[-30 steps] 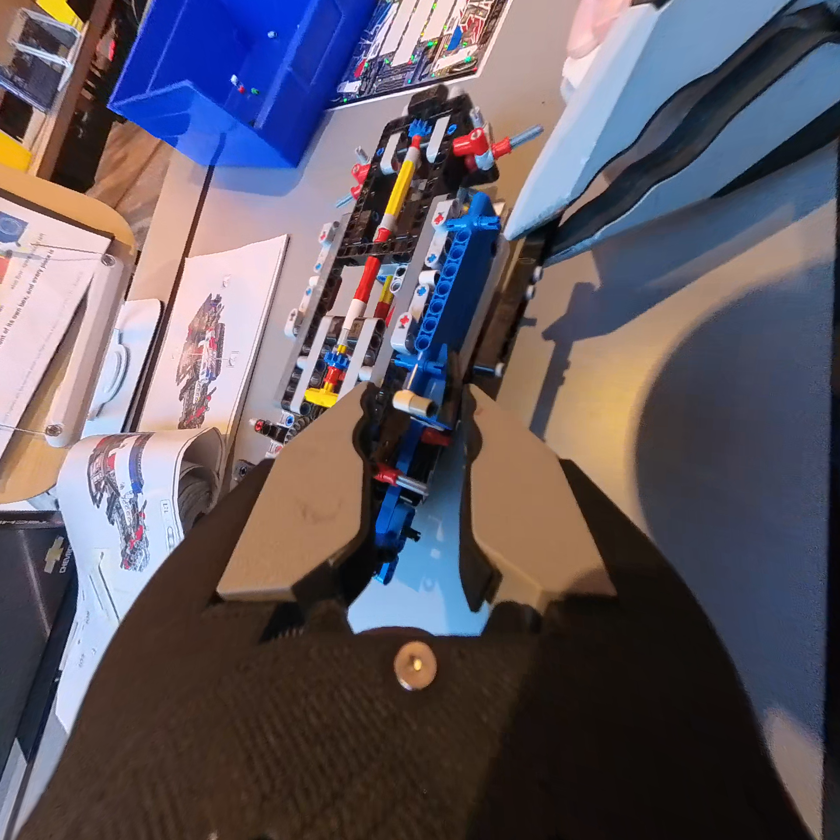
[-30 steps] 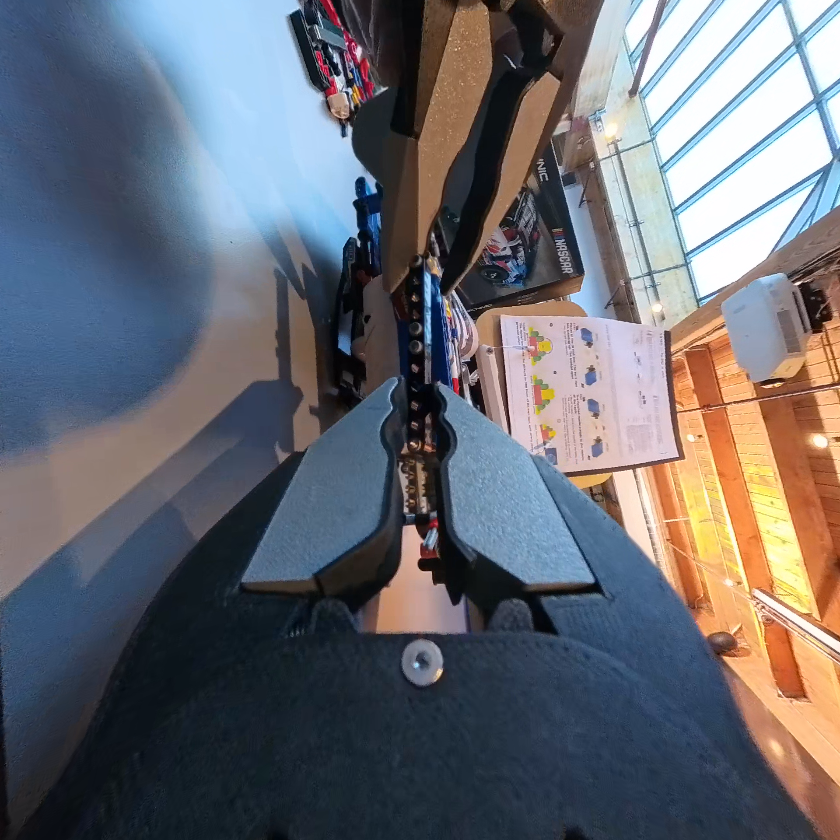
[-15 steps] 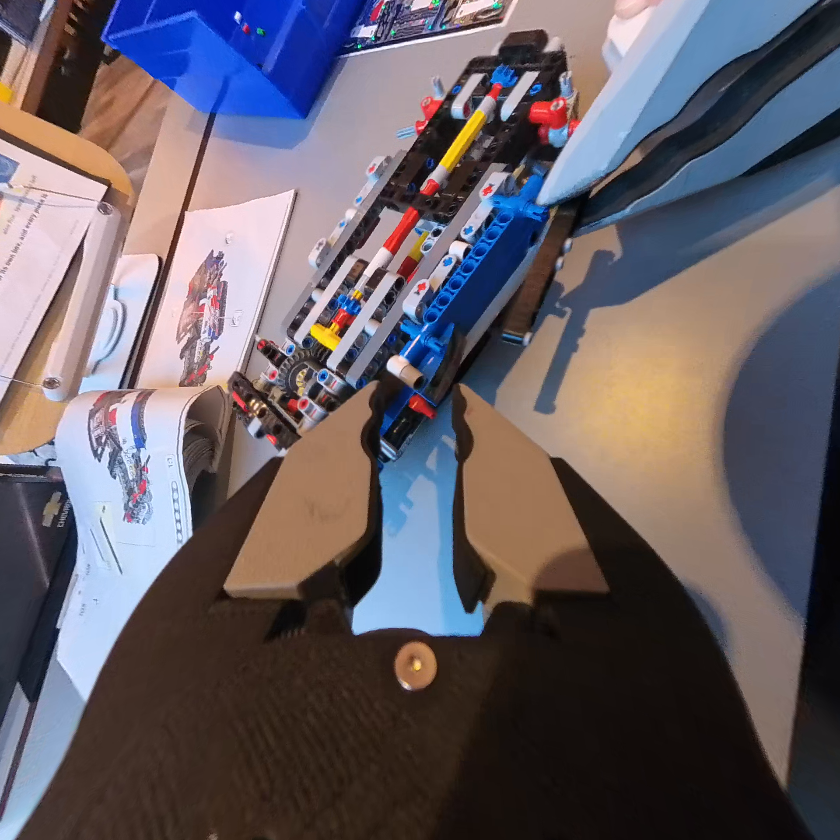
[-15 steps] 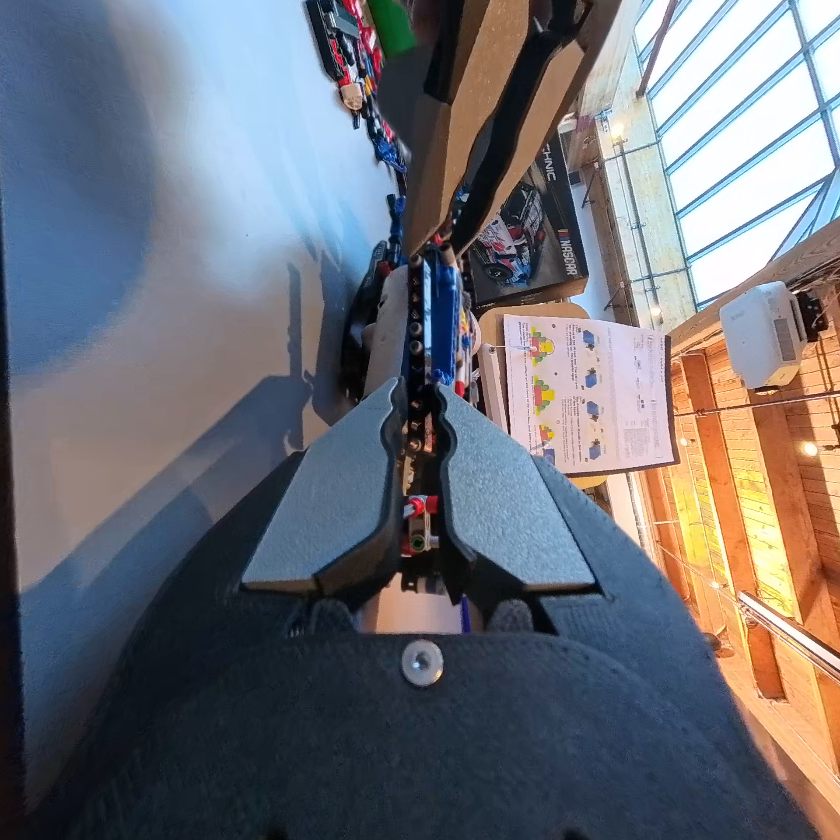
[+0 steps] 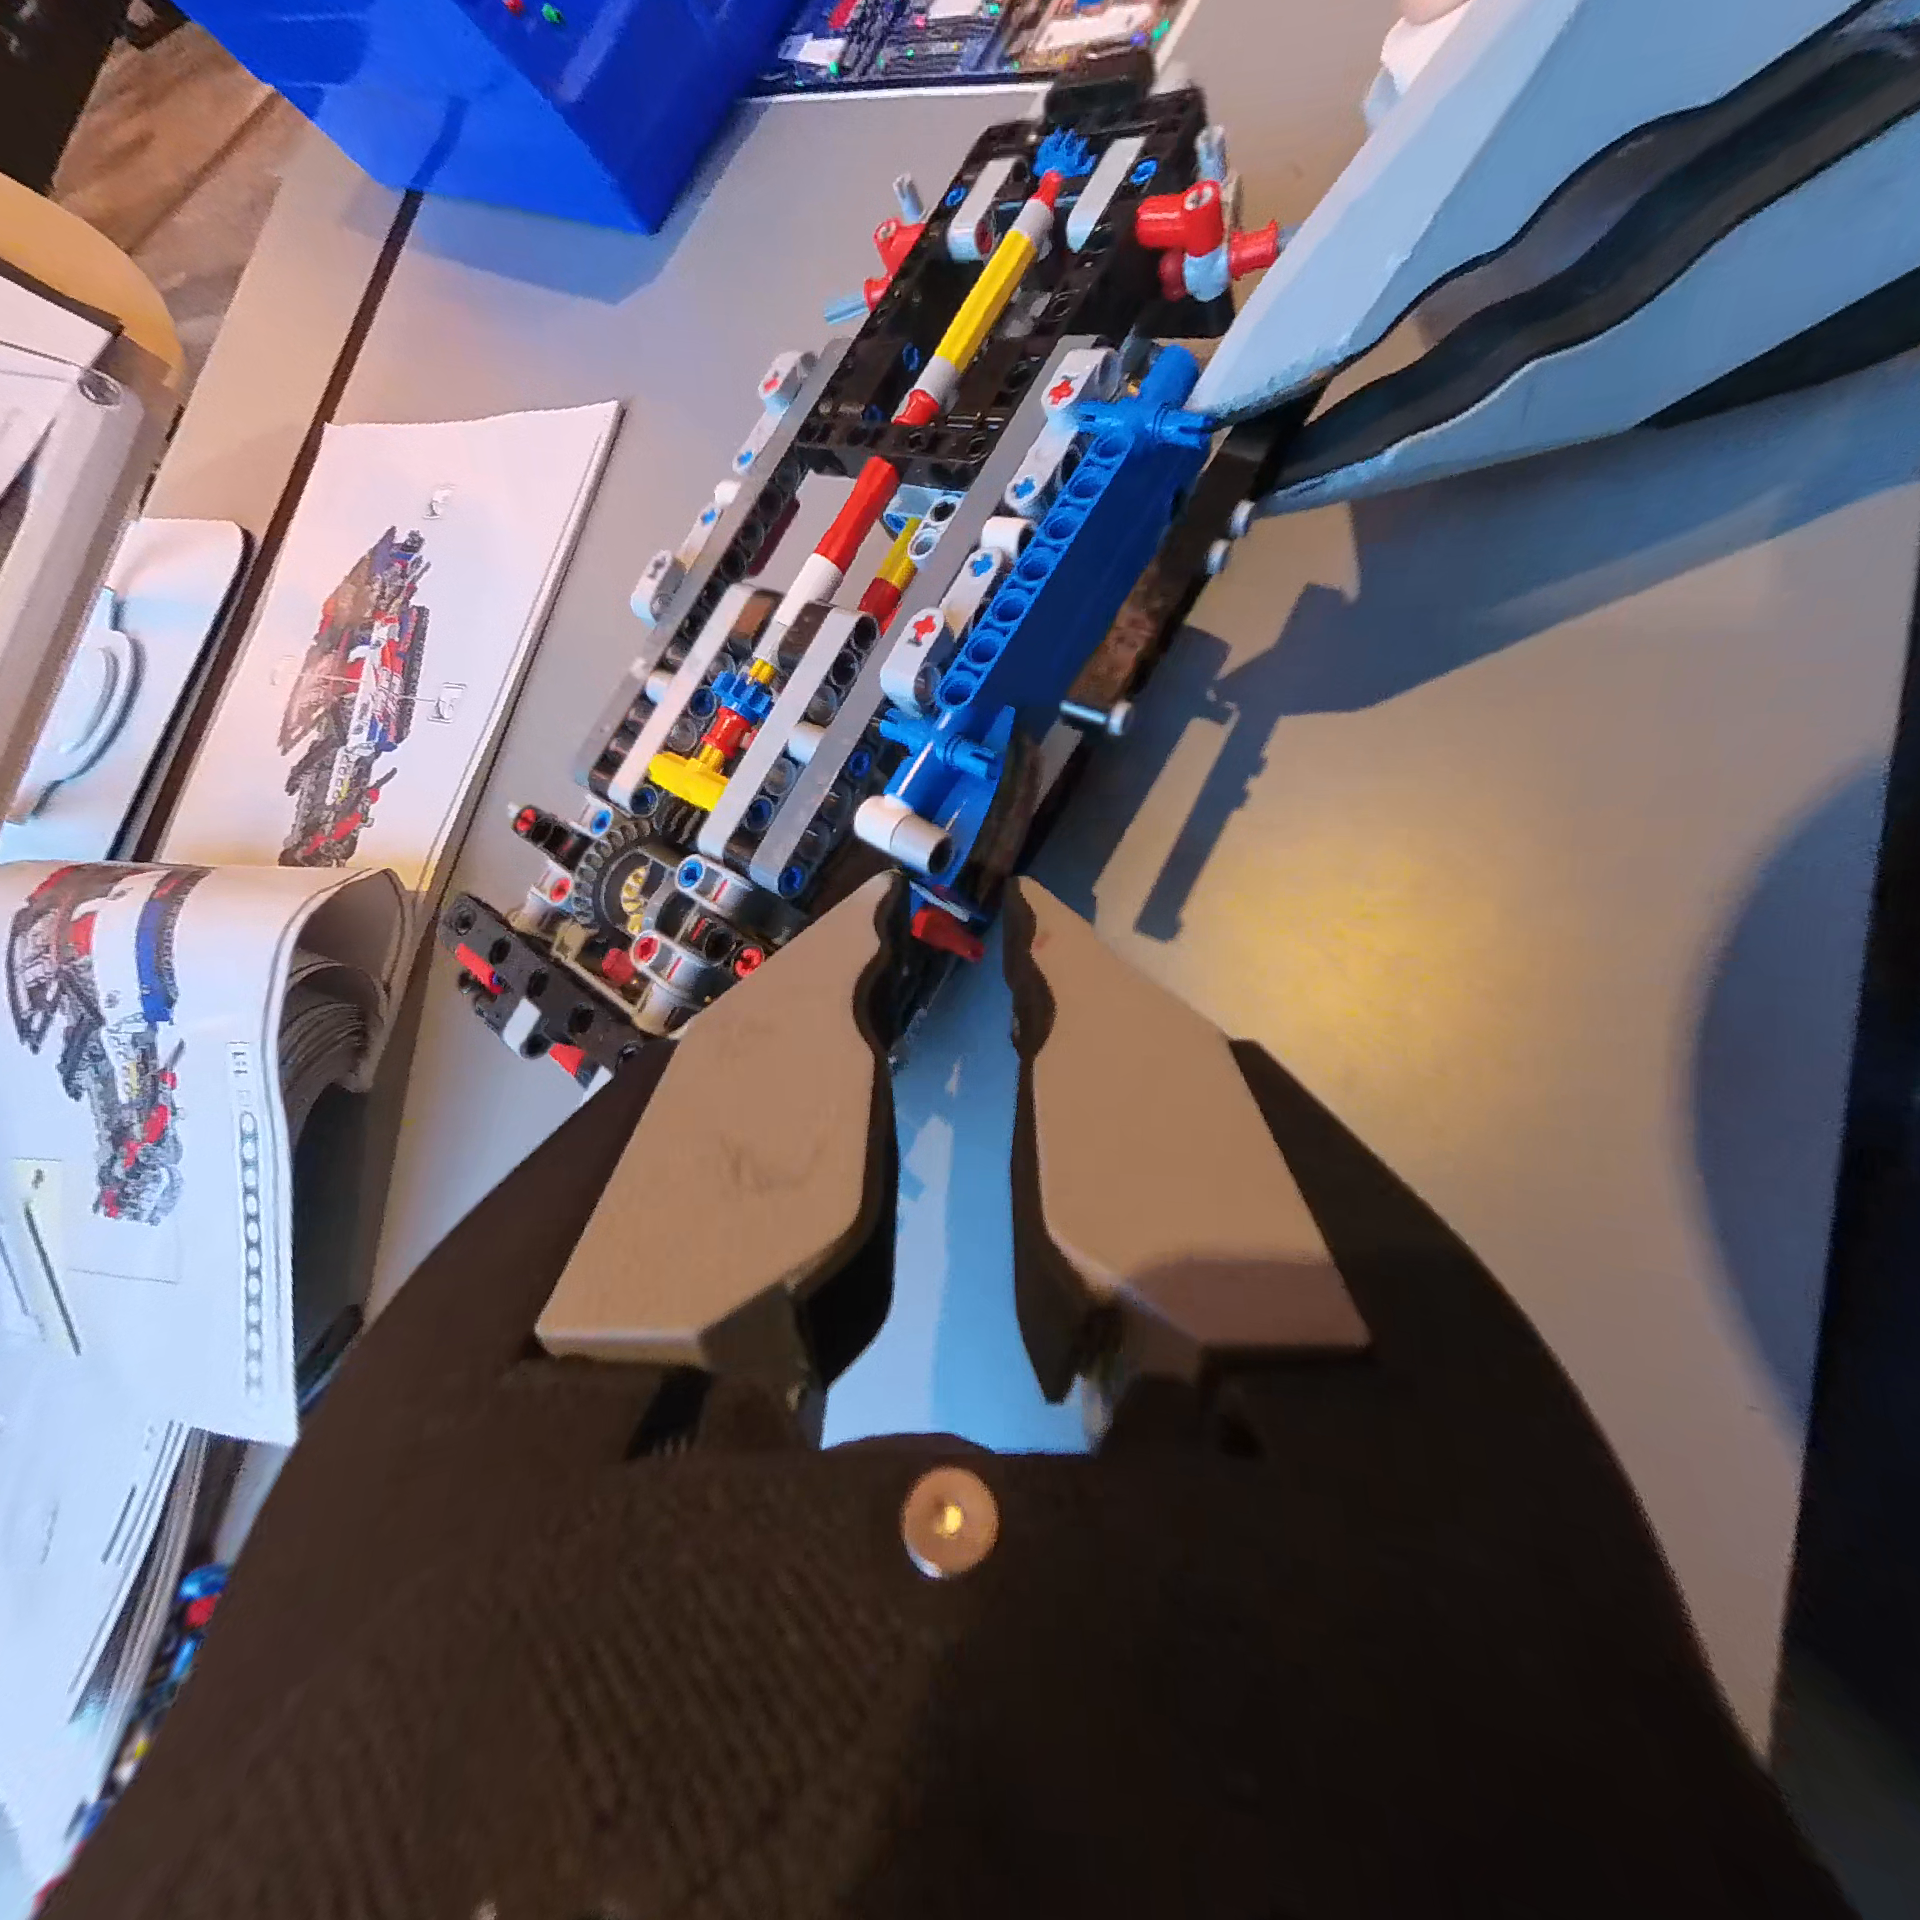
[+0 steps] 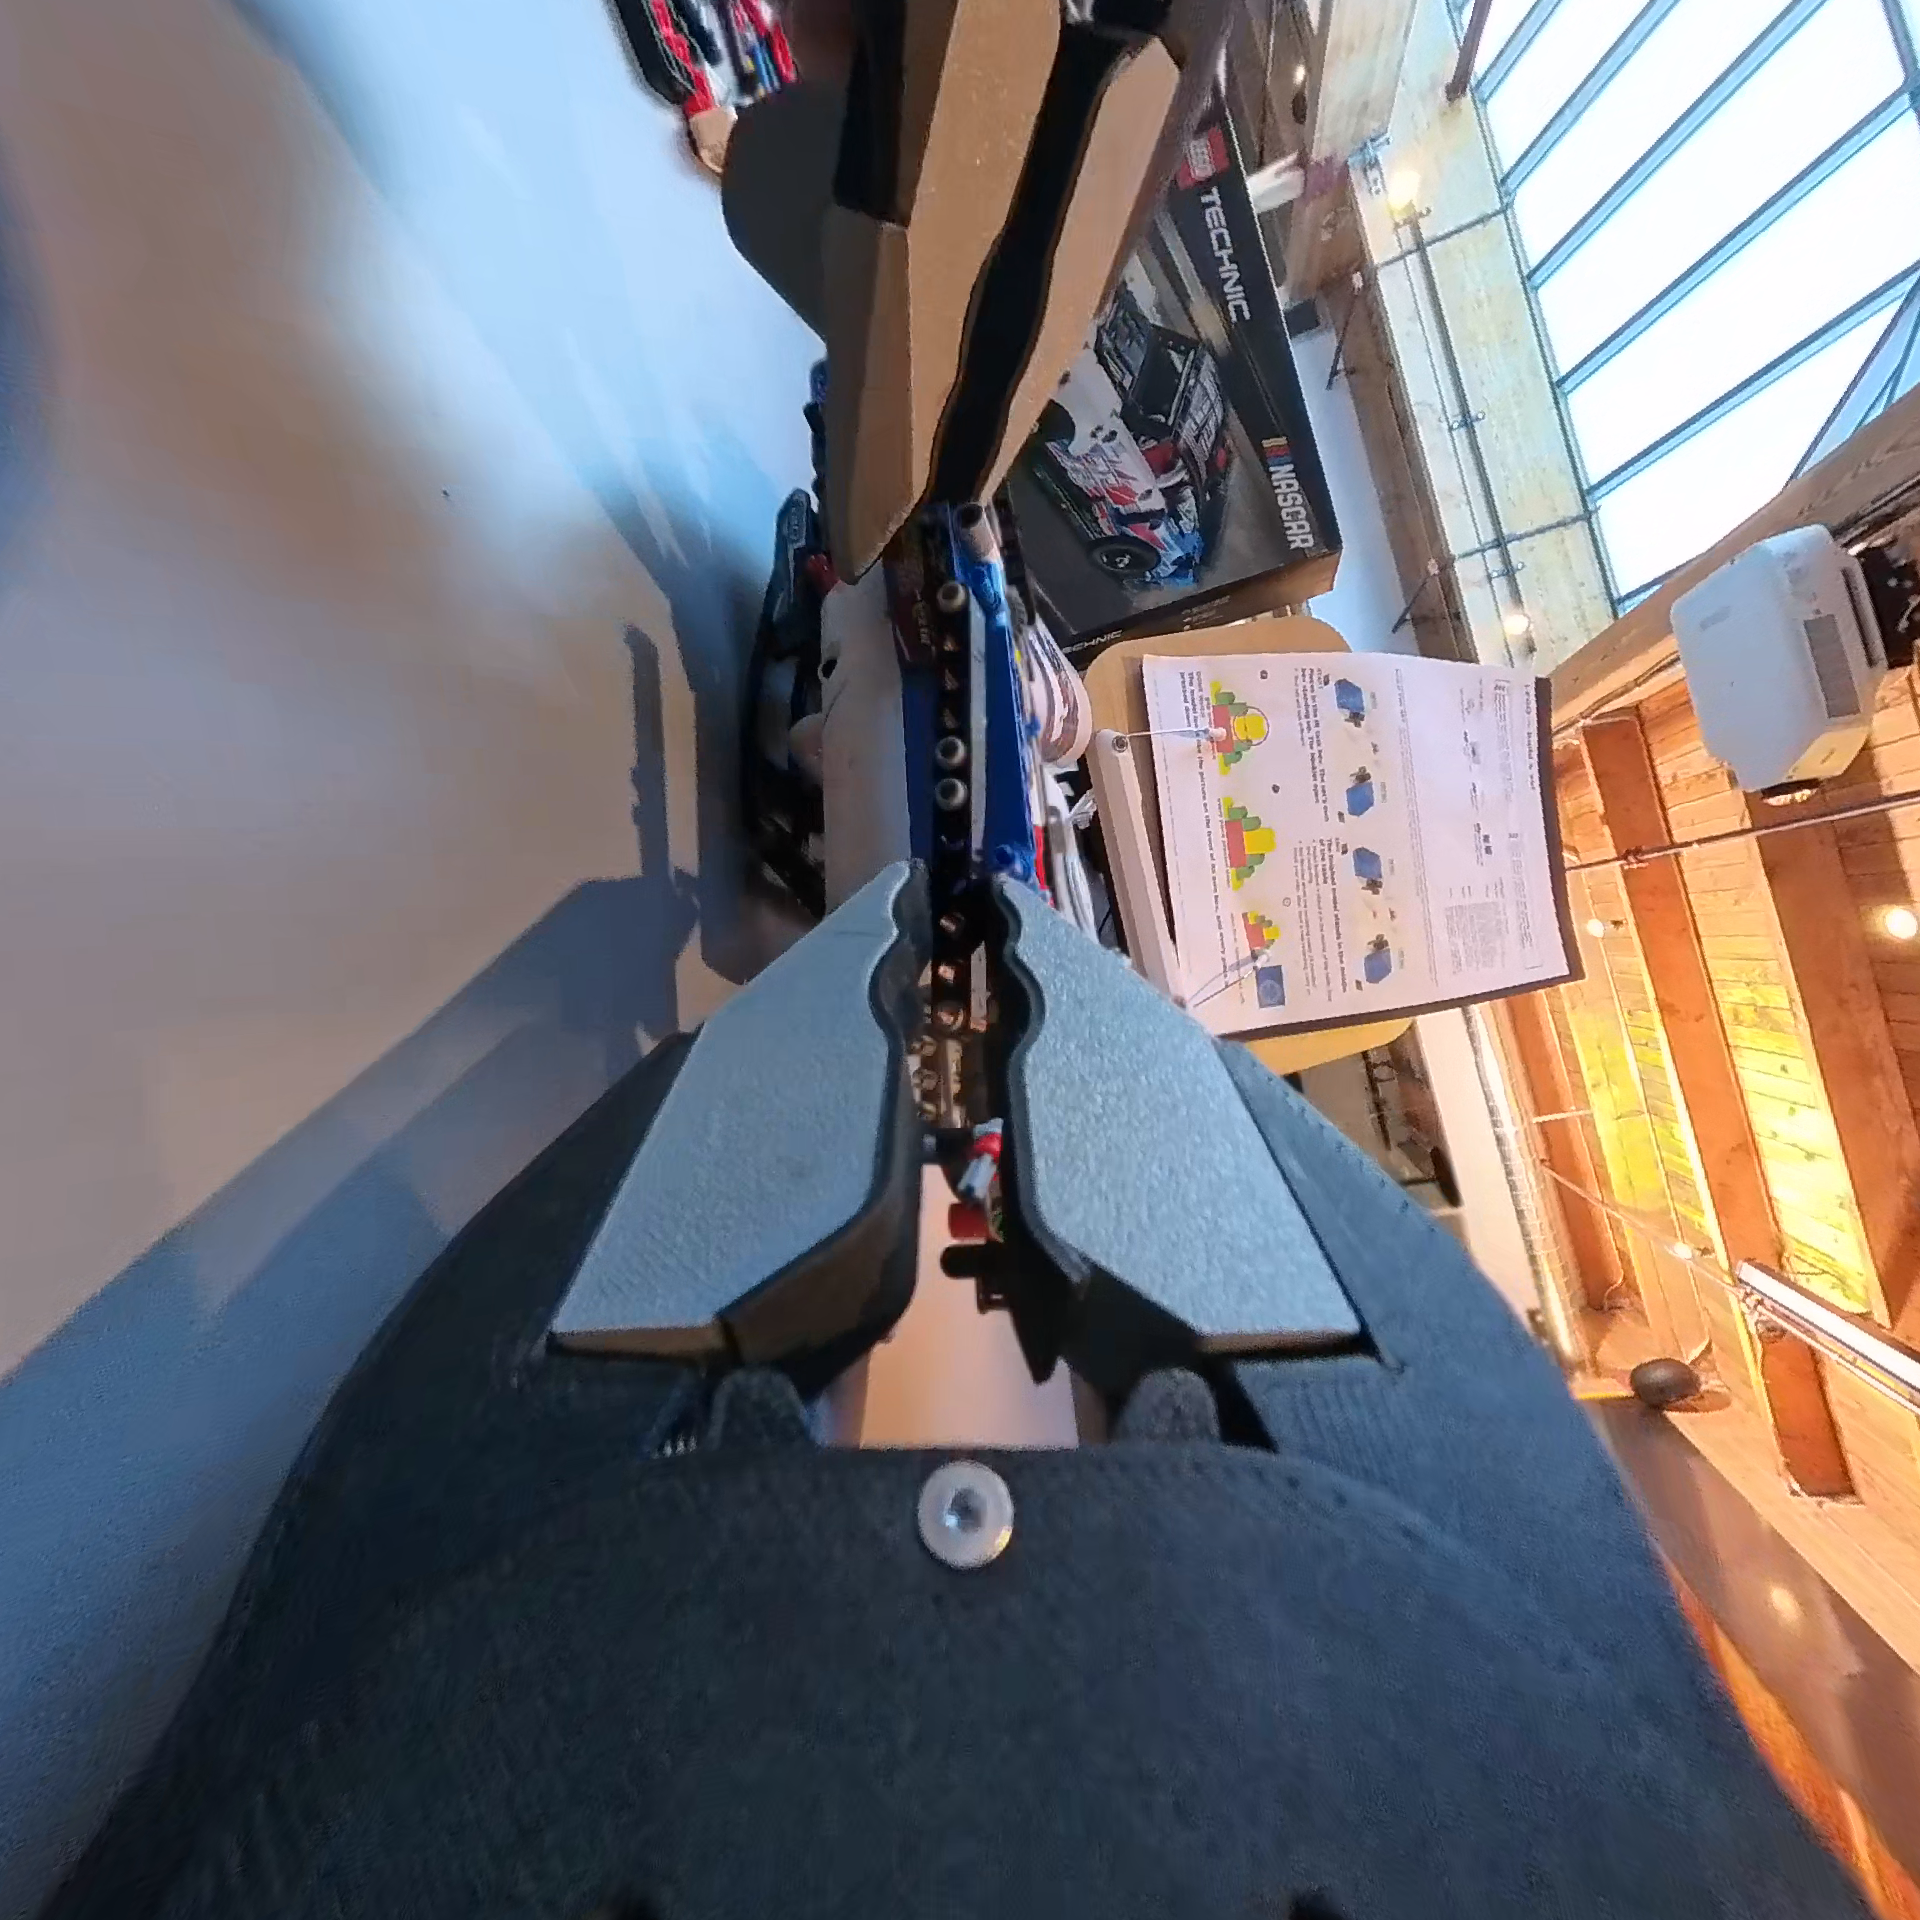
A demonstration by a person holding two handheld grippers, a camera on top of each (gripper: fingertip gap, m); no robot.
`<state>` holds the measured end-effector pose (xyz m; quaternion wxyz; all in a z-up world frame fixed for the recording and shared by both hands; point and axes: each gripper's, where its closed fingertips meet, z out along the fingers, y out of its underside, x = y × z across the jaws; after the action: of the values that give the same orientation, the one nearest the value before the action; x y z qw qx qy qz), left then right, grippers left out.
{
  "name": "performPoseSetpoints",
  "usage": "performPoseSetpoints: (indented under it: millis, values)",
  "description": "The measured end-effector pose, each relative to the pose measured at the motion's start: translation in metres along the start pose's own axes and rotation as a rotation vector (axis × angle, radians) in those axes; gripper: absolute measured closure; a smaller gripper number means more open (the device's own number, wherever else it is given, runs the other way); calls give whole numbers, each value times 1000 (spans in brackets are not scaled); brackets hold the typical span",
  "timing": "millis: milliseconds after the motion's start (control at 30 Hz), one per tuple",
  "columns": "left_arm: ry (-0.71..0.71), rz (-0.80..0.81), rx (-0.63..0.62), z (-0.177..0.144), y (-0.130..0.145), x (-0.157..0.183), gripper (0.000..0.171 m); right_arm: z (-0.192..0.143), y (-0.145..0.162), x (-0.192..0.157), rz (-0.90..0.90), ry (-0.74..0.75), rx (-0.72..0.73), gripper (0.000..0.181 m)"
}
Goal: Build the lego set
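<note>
The lego chassis [image 5: 935, 468] is a long black, grey and blue frame with a red, yellow and white axle down its middle. It lies tilted over the grey table [image 5: 1455, 935]. My left gripper [image 5: 953, 894] is open by a narrow gap, with its tips just at the chassis's near end and bare table between its fingers. My right gripper [image 6: 956, 883] is shut on the chassis's black holed side beam [image 6: 951, 727]. It also shows in the left wrist view [image 5: 1236, 447], clamped on the far right corner. The left gripper's tips also show in the right wrist view [image 6: 904, 520].
A blue bin [image 5: 499, 83] stands at the far left. An open instruction booklet [image 5: 135, 1091] and a loose printed sheet [image 5: 416, 623] lie left of the chassis. The set's box [image 6: 1174, 416] and a printed sheet on a stand [image 6: 1351, 831] stand beyond it. The tips of one gripper are about 8 cm away from the tips of the other.
My left gripper has let go of the chassis's near end and pulled back, and its gap has narrowed. The chassis, still in the right gripper, has swung and tilted.
</note>
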<state>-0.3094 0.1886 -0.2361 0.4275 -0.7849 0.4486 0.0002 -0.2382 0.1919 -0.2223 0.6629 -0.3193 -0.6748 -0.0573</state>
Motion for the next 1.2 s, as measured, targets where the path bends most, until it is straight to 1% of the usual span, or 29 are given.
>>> performPoseSetpoints:
  millis: [233,467,667,800,900,1067,1200]
  values:
    - [3,-72,22,1,-9,-1,158,2,9,3,38,-7,-37,173]
    - [1,-84,21,2,-9,0,158,3,10,2,42,-14,-41,173]
    - [-1,-87,20,3,-8,1,158,1,3,-2,-5,-17,-18,174]
    - [5,-87,10,4,-4,4,158,-2,-6,0,-63,24,13,174]
    - [-2,-87,7,4,-2,5,159,-1,-7,-5,-83,13,9,174]
    - [19,-98,13,6,-4,8,159,0,-8,-3,-57,11,16,174]
    - [17,-94,22,9,-6,9,159,-1,-6,1,13,-2,22,174]
